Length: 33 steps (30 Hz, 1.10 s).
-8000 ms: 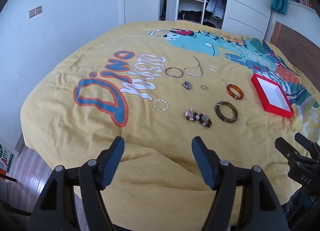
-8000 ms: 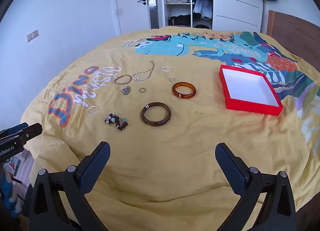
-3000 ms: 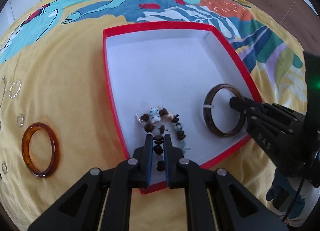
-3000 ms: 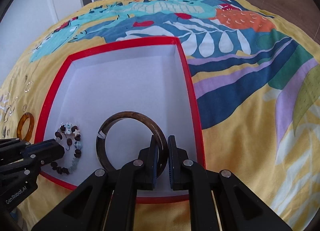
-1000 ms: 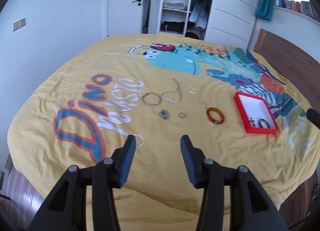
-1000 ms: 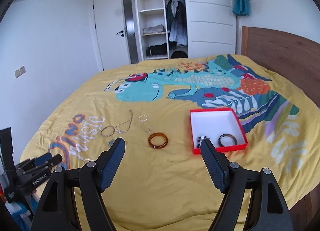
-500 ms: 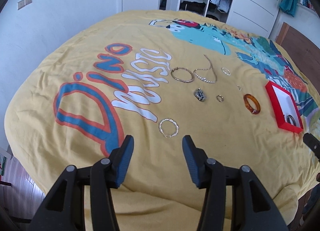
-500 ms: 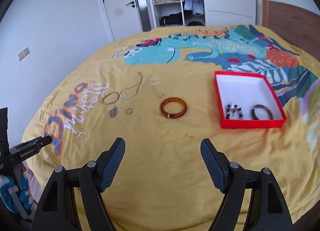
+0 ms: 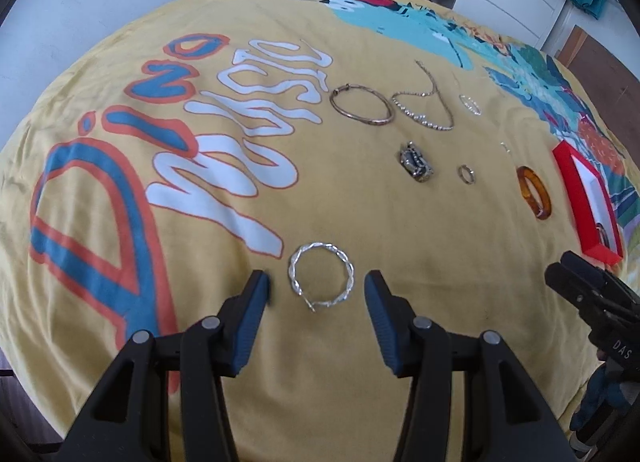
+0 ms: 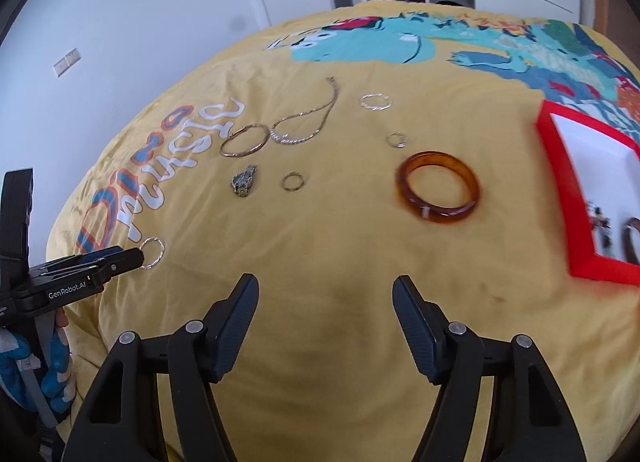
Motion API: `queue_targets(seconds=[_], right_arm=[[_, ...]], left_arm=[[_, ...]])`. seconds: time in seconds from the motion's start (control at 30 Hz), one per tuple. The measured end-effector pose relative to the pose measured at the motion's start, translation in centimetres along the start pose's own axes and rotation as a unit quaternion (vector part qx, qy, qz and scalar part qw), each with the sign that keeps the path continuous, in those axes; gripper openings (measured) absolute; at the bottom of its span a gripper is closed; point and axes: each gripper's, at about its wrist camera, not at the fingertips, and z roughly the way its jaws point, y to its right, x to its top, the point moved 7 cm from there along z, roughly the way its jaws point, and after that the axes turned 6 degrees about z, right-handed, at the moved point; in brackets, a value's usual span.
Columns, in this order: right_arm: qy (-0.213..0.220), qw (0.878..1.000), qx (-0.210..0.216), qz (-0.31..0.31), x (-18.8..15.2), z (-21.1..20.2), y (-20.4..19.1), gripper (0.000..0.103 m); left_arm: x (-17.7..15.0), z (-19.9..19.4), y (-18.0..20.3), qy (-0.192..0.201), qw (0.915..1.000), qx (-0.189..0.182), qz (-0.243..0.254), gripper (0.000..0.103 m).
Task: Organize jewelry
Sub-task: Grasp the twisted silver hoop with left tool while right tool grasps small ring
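Left wrist view: left gripper (image 9: 316,290) has its jaws apart, empty, straddling the twisted silver bangle (image 9: 321,281), which lies flat on the yellow duvet (image 9: 360,402) near its front edge.
Right wrist view: right gripper (image 10: 325,298) is also apart and empty; its jaws have just been closing a little with nothing between them. It points toward the amber bangle (image 10: 438,189), which lies ahead, well apart from the tips.
Red box (image 10: 560,182): by the duvet's right edge, already holding a beaded bracelet (image 10: 600,222) and a dark bangle (image 10: 632,238).
Still loose: gold bangle (image 9: 362,110), pearl chain (image 9: 424,110), brooch (image 9: 416,162), small rings (image 9: 466,174).
Risk, silver bangle: thin and flat on soft fabric, so the pads may pinch duvet with it, or slide over the wire and miss.
Risk, amber bangle: smooth and rounded; gripped across the outside it could squirt out, so one finger inside the hoop looks safer.
Risk, neighbours: a wide approach could drag the small rings.
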Motion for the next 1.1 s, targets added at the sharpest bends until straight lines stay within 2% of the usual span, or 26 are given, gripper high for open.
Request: queue_targets(seconds=[0.27, 0.37, 0.53, 0.63, 0.73, 0.83, 0.93, 1.0, 1.1], right_arm=[[-0.014, 1.0, 0.018, -0.015, 0.9, 3.6, -1.1, 0.068], [-0.014, 0.999, 0.019, -0.029, 1.5, 4.6, -1.6, 0.068], [-0.012, 0.999, 0.021, -0.046, 2.8, 6.1, -2.3, 0.068], [-0.01, 0.998, 0.021, -0.059, 3.7, 7.1, -2.8, 0.066], [-0.007, 0.998, 0.022, -0.066, 4.6, 8.0, -3.1, 0.059], [-0.005, 0.997, 0.023, -0.067, 5.6, 8.9, -3.2, 0.049], [-0.009, 0.997, 0.023, -0.071, 6.3, 10.1, -3.1, 0.036], [-0.012, 0.997, 0.028, -0.074, 6.6, 10.6, -3.2, 0.022], [-0.017, 0.996, 0.037, -0.076, 6.5, 10.9, -3.3, 0.02]], left_arm=[[-0.1, 2.2, -0.3, -0.025, 0.9997, -0.003, -0.006, 0.049], [-0.1, 2.4, 0.1, -0.026, 0.9997, 0.0, 0.005, 0.054], [-0.1, 2.5, 0.2, -0.025, 0.9997, 0.0, 0.007, 0.055], [-0.2, 3.0, 0.6, -0.033, 0.9989, 0.023, 0.025, 0.055], [-0.2, 3.3, 1.2, -0.034, 0.9974, 0.046, 0.044, 0.055], [-0.1, 3.3, 1.0, -0.028, 0.9979, 0.044, 0.039, 0.054], [-0.1, 3.1, 0.8, -0.023, 0.9983, 0.043, 0.033, 0.051], [-0.1, 3.1, 0.6, -0.021, 0.9984, 0.044, 0.03, 0.047], [0.0, 3.0, 0.4, -0.017, 0.9986, 0.043, 0.025, 0.041]])
